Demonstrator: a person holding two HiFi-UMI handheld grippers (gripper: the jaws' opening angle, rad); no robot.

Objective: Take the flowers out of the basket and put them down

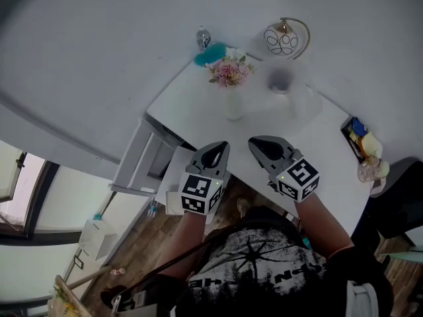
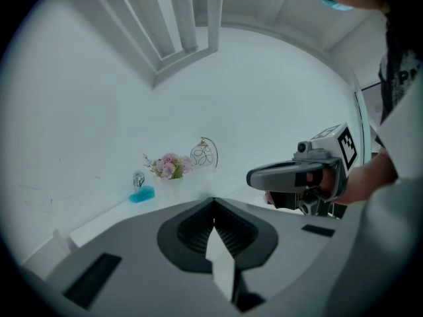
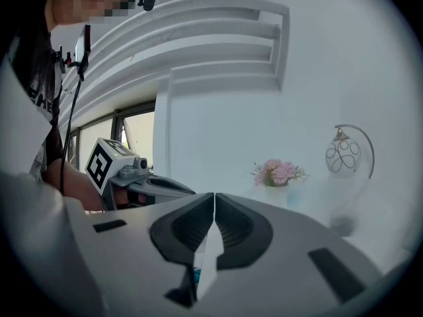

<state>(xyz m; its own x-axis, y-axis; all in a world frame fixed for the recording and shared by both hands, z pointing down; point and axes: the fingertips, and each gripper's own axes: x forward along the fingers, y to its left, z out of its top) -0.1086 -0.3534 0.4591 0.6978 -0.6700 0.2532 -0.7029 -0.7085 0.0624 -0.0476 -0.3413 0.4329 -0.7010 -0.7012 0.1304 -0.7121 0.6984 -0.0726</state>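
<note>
Grey left tongs (image 1: pixel 220 145) and right tongs (image 1: pixel 254 141) bear black-and-white marker cubes (image 1: pixel 200 193); black shirt (image 1: pixel 264 269), white print.

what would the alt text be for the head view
Seen from above, a person holds the left gripper and right gripper side by side, both shut and empty, at the near edge of a white table. Pink flowers in a white container stand farther back on it.

Flowers (image 1: pixel 229 71) stand on the table (image 1: pixel 264 127), left of the wire ornament (image 1: pixel 286 38).
</note>
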